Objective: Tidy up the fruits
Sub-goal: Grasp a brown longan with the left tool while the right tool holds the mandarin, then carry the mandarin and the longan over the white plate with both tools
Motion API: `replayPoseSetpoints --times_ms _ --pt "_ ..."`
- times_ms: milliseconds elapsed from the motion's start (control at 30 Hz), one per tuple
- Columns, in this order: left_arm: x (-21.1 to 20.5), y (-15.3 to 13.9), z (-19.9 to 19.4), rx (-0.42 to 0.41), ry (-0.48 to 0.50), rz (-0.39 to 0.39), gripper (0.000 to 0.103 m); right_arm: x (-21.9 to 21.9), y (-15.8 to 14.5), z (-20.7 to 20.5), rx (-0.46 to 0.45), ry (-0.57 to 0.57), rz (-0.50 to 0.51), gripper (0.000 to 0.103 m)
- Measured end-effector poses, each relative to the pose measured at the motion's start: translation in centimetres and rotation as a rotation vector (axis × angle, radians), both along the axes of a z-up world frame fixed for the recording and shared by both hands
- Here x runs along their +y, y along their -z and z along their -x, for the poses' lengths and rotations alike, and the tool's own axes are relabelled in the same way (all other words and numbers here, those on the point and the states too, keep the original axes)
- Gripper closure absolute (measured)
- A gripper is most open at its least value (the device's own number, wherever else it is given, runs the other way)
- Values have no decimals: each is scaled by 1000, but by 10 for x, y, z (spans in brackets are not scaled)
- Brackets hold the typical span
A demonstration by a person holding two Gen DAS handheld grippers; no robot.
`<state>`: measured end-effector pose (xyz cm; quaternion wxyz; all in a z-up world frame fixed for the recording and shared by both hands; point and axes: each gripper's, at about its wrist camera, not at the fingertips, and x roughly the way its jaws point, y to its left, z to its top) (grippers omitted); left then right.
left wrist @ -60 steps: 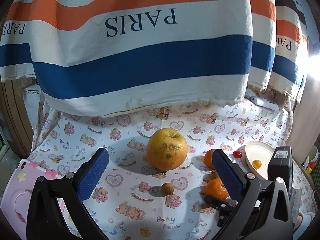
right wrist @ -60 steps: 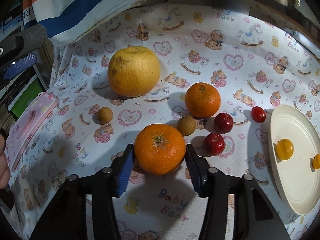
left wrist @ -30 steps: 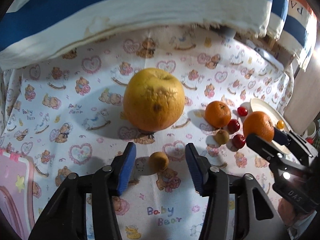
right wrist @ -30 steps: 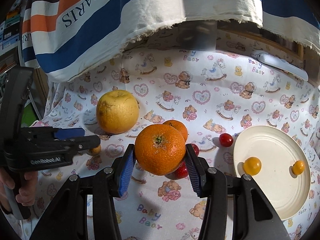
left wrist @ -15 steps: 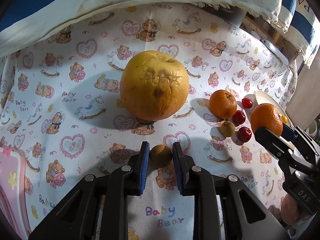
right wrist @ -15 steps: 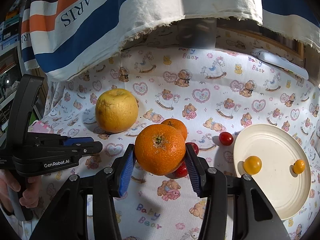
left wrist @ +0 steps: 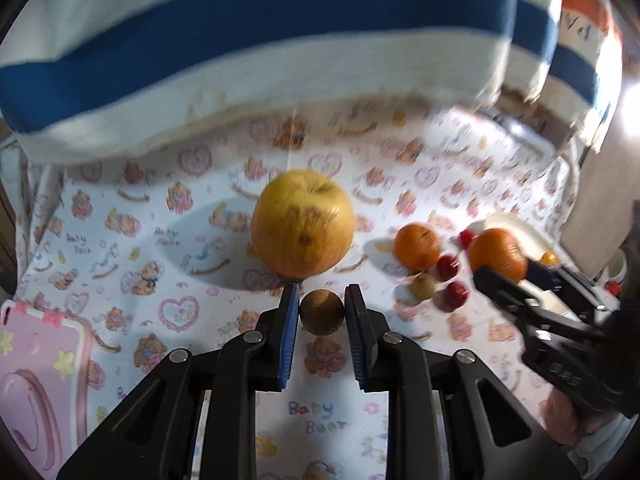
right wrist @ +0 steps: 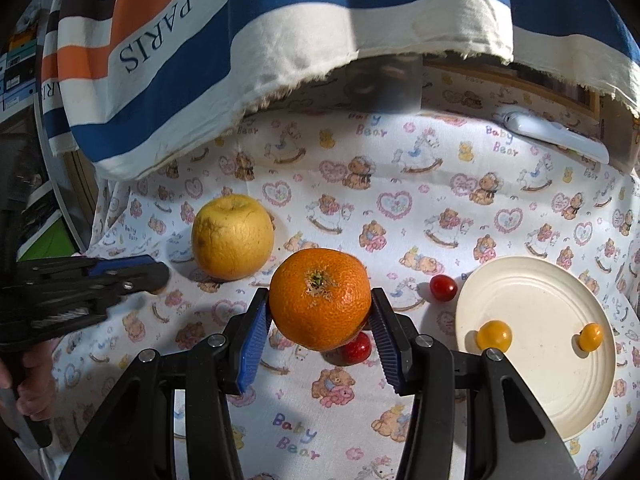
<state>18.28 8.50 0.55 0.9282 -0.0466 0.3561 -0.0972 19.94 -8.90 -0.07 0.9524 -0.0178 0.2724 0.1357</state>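
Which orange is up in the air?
The orange squeezed in the right hand-held gripper is. The other orange sits on the cloth.

"PARIS" on the striped cloth [right wrist: 160, 32]; "Baby Bear" on the tablecloth [right wrist: 296, 438].

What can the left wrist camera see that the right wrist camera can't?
Only the left wrist view shows the small brown fruit squeezed in the left gripper, the second orange on the cloth, another brown fruit and the pink tray.

Only the right wrist view shows two yellow tomatoes on the cream plate and the word PARIS on the striped cloth.

Both show the big yellow fruit and the orange held in the right gripper.
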Motion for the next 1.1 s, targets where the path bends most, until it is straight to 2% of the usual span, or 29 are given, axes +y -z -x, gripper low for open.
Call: replayPoseSetpoints --times_ms 100,267,367,500,700,867,1000,1100 --pt "-4 -17 13 -64 -9 -19 81 -3 -8 2 -13 8 -9 52" --pt "-13 -36 26 -98 -2 -2 81 -15 -26 10 -34 16 -17 52" --pt "-26 -48 32 -119 13 -35 81 -25 -40 20 -71 25 12 52" --pt "-43 -57 34 -105 45 -16 81 -47 -57 32 -101 48 15 52" --pt "-86 -74 39 -132 108 -42 81 -92 -71 48 -150 96 -10 52" --pt "-126 -83 38 -142 167 -52 81 -127 -71 53 -156 144 -39 52" --pt "-155 -81 32 -116 237 -27 81 -156 -67 52 -145 190 -54 52" --pt "-176 -76 28 -97 268 -42 81 -172 -64 50 -128 222 -44 52"
